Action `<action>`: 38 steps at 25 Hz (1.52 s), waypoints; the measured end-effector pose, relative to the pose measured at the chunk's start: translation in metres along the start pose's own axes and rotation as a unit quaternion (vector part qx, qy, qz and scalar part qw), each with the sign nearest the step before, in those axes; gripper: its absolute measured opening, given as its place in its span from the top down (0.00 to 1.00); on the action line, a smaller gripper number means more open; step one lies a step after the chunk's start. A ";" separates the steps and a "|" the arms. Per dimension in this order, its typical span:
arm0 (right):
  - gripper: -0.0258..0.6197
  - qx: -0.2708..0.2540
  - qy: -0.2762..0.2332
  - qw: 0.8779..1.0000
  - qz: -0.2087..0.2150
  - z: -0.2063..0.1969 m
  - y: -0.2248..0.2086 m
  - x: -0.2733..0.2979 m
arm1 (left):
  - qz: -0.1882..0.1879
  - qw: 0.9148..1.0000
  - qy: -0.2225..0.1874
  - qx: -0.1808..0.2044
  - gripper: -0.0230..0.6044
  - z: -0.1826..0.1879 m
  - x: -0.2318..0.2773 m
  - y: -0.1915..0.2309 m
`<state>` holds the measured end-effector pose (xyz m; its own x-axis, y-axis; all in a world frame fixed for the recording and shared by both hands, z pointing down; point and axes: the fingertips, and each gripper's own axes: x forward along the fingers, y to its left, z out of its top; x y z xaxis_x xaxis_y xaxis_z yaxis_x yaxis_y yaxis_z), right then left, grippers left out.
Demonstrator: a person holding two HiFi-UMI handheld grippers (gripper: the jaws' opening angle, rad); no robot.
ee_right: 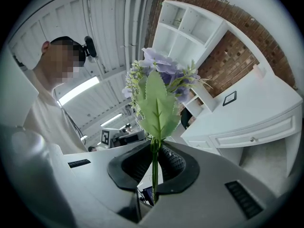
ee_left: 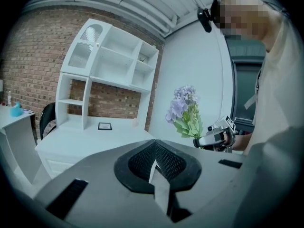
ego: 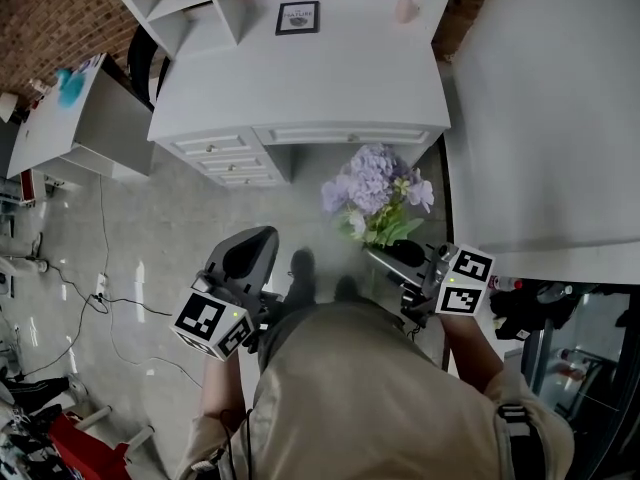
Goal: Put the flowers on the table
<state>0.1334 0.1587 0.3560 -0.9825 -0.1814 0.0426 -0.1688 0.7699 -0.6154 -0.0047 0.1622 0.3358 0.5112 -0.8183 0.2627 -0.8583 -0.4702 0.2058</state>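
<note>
Right gripper [ee_right: 153,175]: fingers [ee_right: 175,164] pinch the thin green stem low down. The flowers [ee_right: 159,84] stand above them, lilac heads and leaves, held in the air over the floor and short of the table [ego: 330,78].

Left gripper [ee_left: 156,175]: fingers [ee_left: 142,158] pressed together, nothing between.

Judgement: bunch is light but top-heavy, the stem thin and bendy, the petals easily crushed. Grip belongs on the stem, never the heads.

Containers: no vase in view. Table drawers [ego: 215,149] closed, contents hidden. Shelf unit [ee_left: 107,56] compartments look mostly bare.

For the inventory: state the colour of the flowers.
The flowers are pale purple; the head view shows it best.
</note>
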 end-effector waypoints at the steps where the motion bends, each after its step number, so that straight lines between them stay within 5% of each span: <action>1: 0.89 -0.002 0.001 1.000 -0.003 0.000 0.000 0.001 | -0.004 1.000 0.000 -0.002 0.95 -0.001 0.001 0.001; 12: 0.89 -0.014 -0.007 0.999 -0.046 0.001 -0.014 0.014 | -0.047 0.998 -0.017 0.029 0.95 0.009 0.023 0.023; 19: 0.89 -0.018 0.002 0.998 -0.063 0.025 -0.036 0.056 | -0.049 0.997 -0.032 0.050 0.95 0.032 0.038 0.075; 38: 0.89 -0.024 -0.035 0.989 -0.145 0.078 -0.085 0.099 | -0.069 0.997 -0.034 0.025 0.95 0.045 0.060 0.158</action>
<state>0.0563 0.0273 0.3509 -0.8848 -0.4392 0.1560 -0.4476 0.7074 -0.5470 -0.1116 0.0236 0.3419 0.6214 -0.7647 0.1705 -0.7824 -0.5939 0.1876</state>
